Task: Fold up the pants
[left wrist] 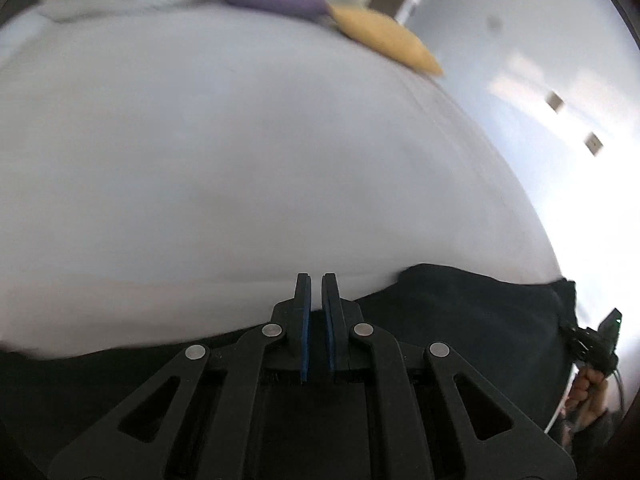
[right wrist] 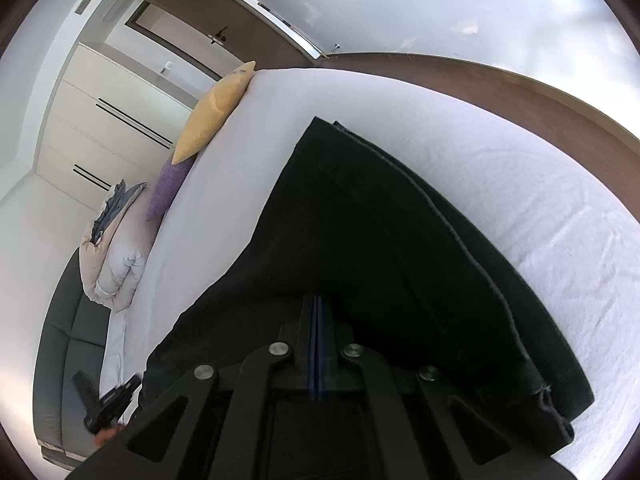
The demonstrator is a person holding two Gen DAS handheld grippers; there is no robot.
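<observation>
Although the left wrist view was smeared with blur, its main shapes could be read: the left gripper hung over a white bed sheet, its blue-padded fingers drawn almost together with only a thin slit between them and nothing caught there. Black pants lay along the lower part of that view, largely hidden behind the gripper's own linkage, so their outline there could not be followed. At the right edge, part of a hand gripping a dark device was cut off by the frame.

Seen from the right wrist camera, the right gripper had its fingers pressed flat together, tips low over the dark cloth; whether fabric was pinched between them could not be made out, since black pads met black cloth. The pants stretched away across the bed toward a wooden bed frame, lying flat in a long tapering band, their near end hidden under the gripper body. A yellow pillow and a purple pillow leaned at the sheet's far edge, beside a rolled white duvet. White cabinets stood behind them. Low at the left, a dark object and a bit of a hand were too small to identify.
</observation>
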